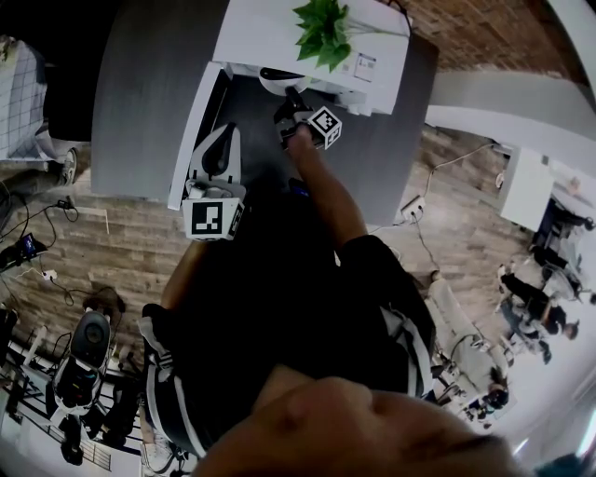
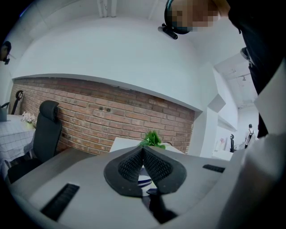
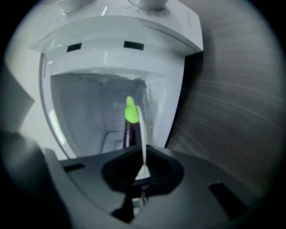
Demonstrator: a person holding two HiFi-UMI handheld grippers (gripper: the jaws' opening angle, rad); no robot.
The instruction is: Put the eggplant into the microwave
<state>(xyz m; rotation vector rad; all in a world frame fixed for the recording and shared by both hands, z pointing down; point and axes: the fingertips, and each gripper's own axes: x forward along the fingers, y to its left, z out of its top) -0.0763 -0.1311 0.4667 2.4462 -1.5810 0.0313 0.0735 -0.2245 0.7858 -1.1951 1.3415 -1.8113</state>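
The white microwave point(image 1: 307, 42) stands on a grey table with its door point(image 1: 194, 130) swung open to the left. My right gripper point(image 1: 289, 104) reaches into its mouth. In the right gripper view the right gripper point(image 3: 143, 169) is shut on the thin rim of a white plate point(image 3: 142, 134), seen edge-on. The dark purple eggplant point(image 3: 129, 132) with a bright green cap lies on that plate, inside the microwave cavity point(image 3: 85, 112). My left gripper point(image 1: 214, 158) hovers by the open door; in its own view the left gripper point(image 2: 143, 154) is shut with nothing between its pads.
A green plant point(image 1: 324, 28) sits on the microwave's top. The grey table point(image 1: 140, 102) ends in wooden floor below the door. A black chair point(image 2: 44, 129) stands by the brick wall. Cables, a power strip point(image 1: 410, 207) and equipment lie on the floor around.
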